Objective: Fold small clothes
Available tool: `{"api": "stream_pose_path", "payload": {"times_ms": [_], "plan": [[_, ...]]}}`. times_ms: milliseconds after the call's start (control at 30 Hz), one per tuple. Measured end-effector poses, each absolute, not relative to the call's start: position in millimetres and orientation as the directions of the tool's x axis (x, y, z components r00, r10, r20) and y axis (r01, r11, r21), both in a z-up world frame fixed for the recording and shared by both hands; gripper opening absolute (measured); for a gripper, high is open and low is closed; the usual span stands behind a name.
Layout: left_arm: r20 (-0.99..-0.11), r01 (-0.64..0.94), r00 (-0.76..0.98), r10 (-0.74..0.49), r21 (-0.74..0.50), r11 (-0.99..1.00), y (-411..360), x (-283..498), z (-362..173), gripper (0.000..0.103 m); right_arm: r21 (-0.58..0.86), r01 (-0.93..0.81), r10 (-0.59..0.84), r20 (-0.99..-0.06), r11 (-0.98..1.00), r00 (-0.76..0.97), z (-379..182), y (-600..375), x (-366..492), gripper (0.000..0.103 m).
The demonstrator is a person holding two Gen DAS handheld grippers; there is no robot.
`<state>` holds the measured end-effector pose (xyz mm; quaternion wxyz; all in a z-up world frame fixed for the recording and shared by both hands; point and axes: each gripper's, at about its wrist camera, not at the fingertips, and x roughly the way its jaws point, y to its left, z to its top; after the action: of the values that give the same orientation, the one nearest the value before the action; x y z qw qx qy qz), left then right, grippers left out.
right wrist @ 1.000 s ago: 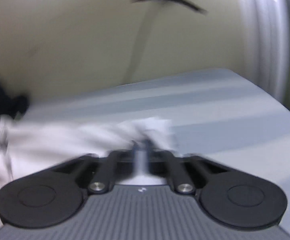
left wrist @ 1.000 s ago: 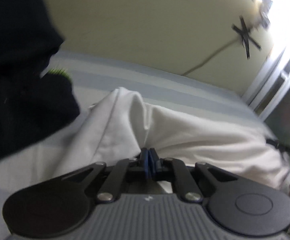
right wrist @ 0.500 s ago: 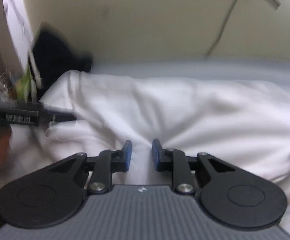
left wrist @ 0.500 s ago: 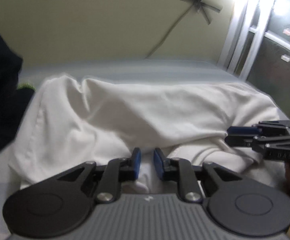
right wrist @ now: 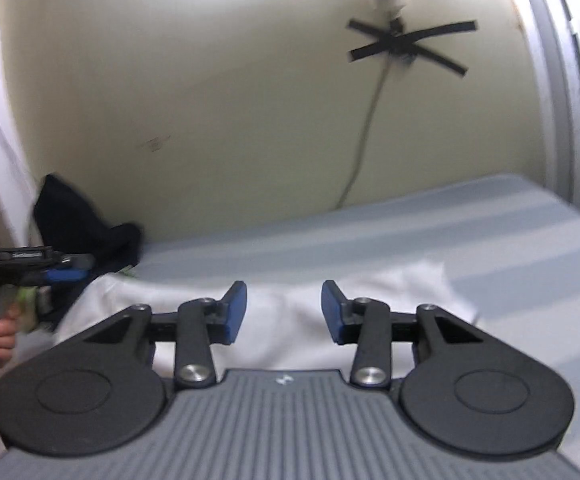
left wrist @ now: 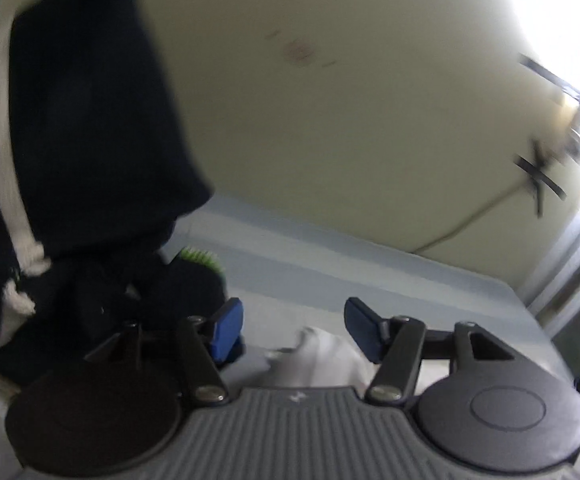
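Observation:
A white garment (right wrist: 282, 312) lies flat on the grey striped bed (right wrist: 489, 240), folded into a wide band. My right gripper (right wrist: 284, 312) is open and empty just above its near edge. My left gripper (left wrist: 293, 332) is open and empty; a corner of the white garment (left wrist: 321, 364) shows below its blue fingers. In the right wrist view the left gripper (right wrist: 66, 270) appears at the far left, beside the garment's left end.
A pile of dark clothes (left wrist: 82, 200) with a white stripe and a green bit stands at the left, against the cream wall (left wrist: 349, 120). It also shows in the right wrist view (right wrist: 82, 224). A taped cable (right wrist: 369, 120) runs down the wall. A window frame (right wrist: 561, 100) is at the right.
Both grippers let go of the white garment, opened wide and pulled back and up. The garment now lies on the bed. The left view swung toward the dark pile.

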<state>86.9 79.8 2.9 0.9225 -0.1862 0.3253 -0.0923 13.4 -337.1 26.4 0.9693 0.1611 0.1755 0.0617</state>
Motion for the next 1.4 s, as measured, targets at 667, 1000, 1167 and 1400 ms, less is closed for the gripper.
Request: {"api": "stream_pose_path", "payload": {"times_ms": [667,1000,1167,1400], "plan": [[-0.569,-0.046,0.748,-0.341,-0.558,0.829,73,102,-66,0.015,0.327,0.178,0.013,-0.506,0.928,0.862,-23,-381,86,0.037],[-0.395,0.268,0.821,-0.412,-0.371,0.889,-6,51,-20,0.029,0.296,-0.074,0.177,-0.339,0.952,0.924,7,-313,27,0.052],[-0.579,0.269,0.71,-0.401,-0.303,0.914,-39,72,-78,0.025,0.239,-0.178,0.274,-0.473,0.955,0.838,-22,-281,37,0.052],[-0.547,0.28,0.72,-0.428,-0.334,0.9,-34,74,-89,0.024,0.322,-0.012,0.158,-0.429,0.947,0.889,-42,-337,18,0.019]]}}
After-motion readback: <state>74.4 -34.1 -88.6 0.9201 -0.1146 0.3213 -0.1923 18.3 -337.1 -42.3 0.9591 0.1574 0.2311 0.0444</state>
